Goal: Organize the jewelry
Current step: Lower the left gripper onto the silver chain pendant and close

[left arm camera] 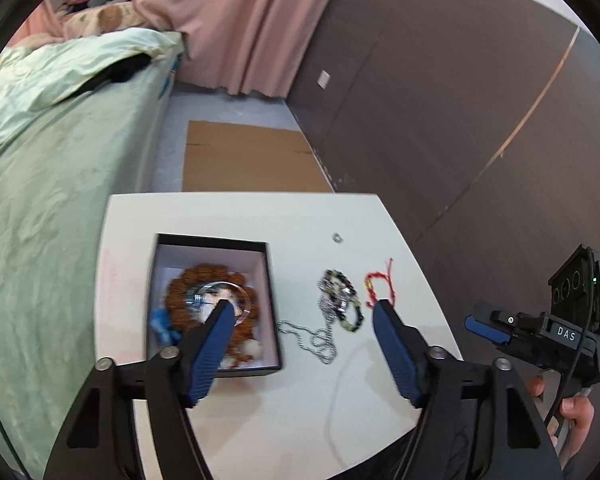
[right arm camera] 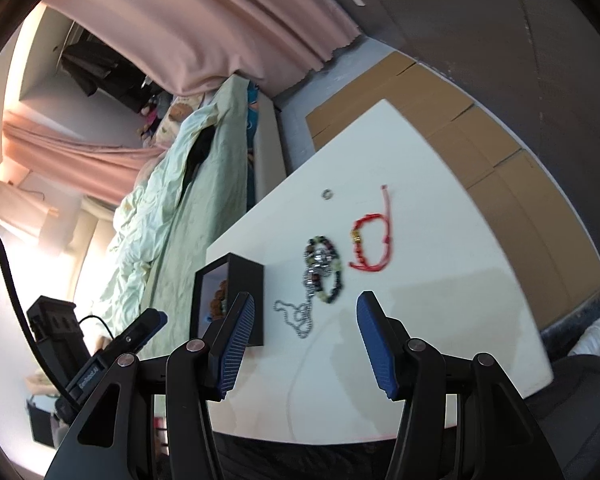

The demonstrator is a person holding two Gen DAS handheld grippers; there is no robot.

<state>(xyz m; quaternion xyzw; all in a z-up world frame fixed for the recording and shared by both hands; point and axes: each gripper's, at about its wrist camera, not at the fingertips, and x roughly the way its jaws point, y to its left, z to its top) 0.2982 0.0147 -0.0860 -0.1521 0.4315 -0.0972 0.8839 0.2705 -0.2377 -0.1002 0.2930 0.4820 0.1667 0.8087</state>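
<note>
A black box [left arm camera: 274, 300] with a white inside stands on the white table [left arm camera: 268, 420]. It holds a brown bead bracelet [left arm camera: 180, 284], a clear bangle [left arm camera: 204, 290] and small blue and white pieces. To its right lie a silver chain [left arm camera: 320, 344], a dark bead bracelet [left arm camera: 350, 300], a red cord bracelet [left arm camera: 374, 282] and a small ring [left arm camera: 336, 237]. My left gripper [left arm camera: 302, 314] hovers open over the box's right edge and the chain, with nothing held. My right gripper [right arm camera: 306, 308] is open above the chain [right arm camera: 296, 318], with the bead bracelet [right arm camera: 326, 276] and red cord [right arm camera: 374, 242] beyond it.
A bed with green bedding [left arm camera: 40, 200] runs along the table's left side. Flat cardboard [left arm camera: 248, 160] lies on the floor past the table's far edge. A dark wall [left arm camera: 460, 120] rises on the right and pink curtains [left arm camera: 240, 20] hang behind. A hand [left arm camera: 576, 412] grips the right tool.
</note>
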